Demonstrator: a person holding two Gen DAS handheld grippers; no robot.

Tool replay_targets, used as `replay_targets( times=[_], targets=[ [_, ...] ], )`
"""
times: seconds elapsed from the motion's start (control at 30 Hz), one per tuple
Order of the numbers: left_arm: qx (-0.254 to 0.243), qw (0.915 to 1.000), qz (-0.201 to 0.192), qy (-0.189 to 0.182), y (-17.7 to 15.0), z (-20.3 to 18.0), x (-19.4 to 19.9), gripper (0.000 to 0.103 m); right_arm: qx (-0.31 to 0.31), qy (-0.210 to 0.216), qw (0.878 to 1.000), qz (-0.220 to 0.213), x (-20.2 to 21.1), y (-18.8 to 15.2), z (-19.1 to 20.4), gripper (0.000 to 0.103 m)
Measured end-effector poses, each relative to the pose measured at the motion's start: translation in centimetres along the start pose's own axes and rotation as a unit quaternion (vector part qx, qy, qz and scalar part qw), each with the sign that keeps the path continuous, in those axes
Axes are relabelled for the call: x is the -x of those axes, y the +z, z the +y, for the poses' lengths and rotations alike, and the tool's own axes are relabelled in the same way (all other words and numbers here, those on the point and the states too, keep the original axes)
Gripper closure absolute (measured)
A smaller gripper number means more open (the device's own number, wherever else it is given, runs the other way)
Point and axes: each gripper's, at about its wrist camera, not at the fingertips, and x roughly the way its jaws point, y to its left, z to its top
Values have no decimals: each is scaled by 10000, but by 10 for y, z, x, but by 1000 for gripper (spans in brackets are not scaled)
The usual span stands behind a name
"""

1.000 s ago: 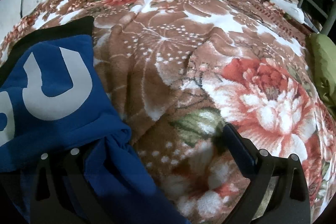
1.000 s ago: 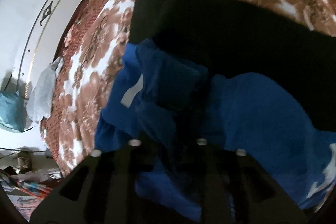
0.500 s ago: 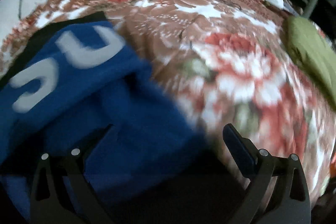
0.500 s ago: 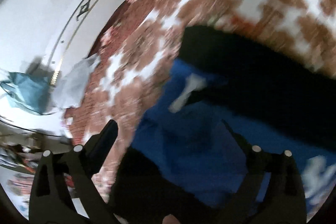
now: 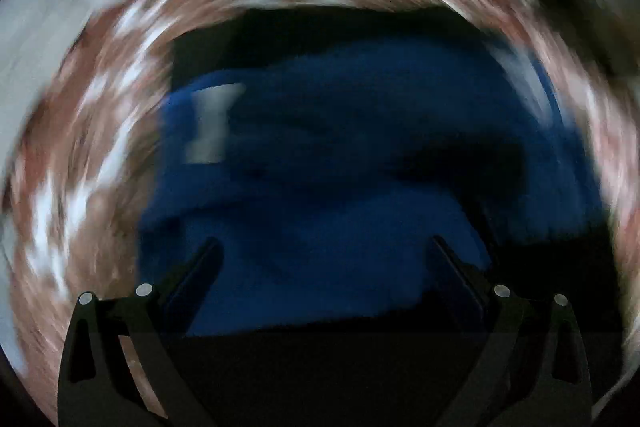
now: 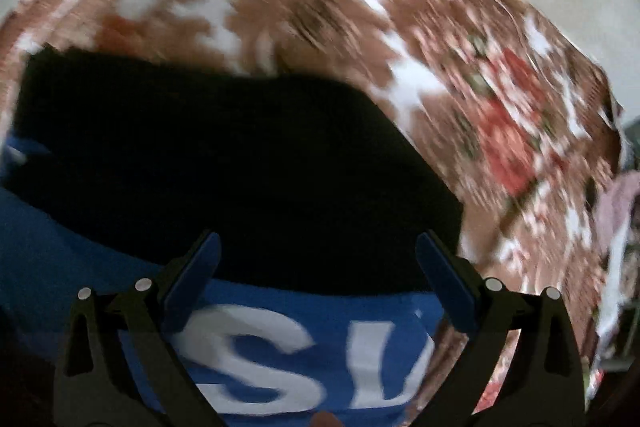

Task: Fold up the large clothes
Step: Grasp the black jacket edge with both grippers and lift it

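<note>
Right claw is spread wide with nothing between the jaws. They've just been opening, so my guess is it let go of the cloth to go find a new hold. Left claw is wide too and also empty, looking almost straight down.

Right under both claws is the garment, a blue shirt with big white letters on it, lying on the bed's flowery blanket. Relative to the shirt: a black layer covers the part past the letters in the right view, and blanket shows past that. In the left view the shirt fills the middle with a black edge along its far side and blanket ringing it. Whether the black is the shirt's back or a separate piece, I can't tell. Both views are really smeared.

Orientation: in the right view the letters read upright and run left to right across the claw, so I'd judge the shirt's long axis goes side to side between the two claws. Looks bunched, fold not finished imo.
</note>
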Motion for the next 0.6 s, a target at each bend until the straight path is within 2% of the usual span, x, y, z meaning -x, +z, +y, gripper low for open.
replay_targets(
  times=[0.03,0.13,0.2,0.23,0.33,0.43,0.47,0.5,0.53,0.57,0.6],
  targets=[
    [701,9971,93,-290,20,39,-5,5,-4,-91,9999,46,-8,-5,-1,6],
    [1428,9889,105,-386,58,90,-21,6,58,-88,9999,-75,-16,-18,-2,6],
    [1462,9881,78,-476,79,100,-29,6,155,-145,9996,-180,-15,-19,0,6],
    [1374,9883,149,-644,91,99,-38,6,182,-183,9994,-235,-14,-20,0,6],
    [1209,9884,381,-839,106,90,-58,8,165,-244,9992,-276,-15,-22,1,5],
    [1102,9863,653,-1043,111,78,-80,27,-9,-118,9997,-216,-22,-21,-4,5],
    [990,9884,749,-877,112,73,-89,38,-85,-48,9998,-191,-24,-21,-5,5],
    [919,9890,938,-686,108,70,-99,39,-136,11,9998,-176,-23,-22,-5,5],
    [937,9870,1114,-686,104,68,-107,41,-192,86,9997,-157,-24,-23,-5,5],
    [977,9846,1232,-763,102,66,-114,57,-241,157,9995,-132,-26,-24,-7,5],
    [961,9849,1220,-759,101,63,-115,61,-286,226,9993,-114,-28,-25,-8,5]
  ],
)
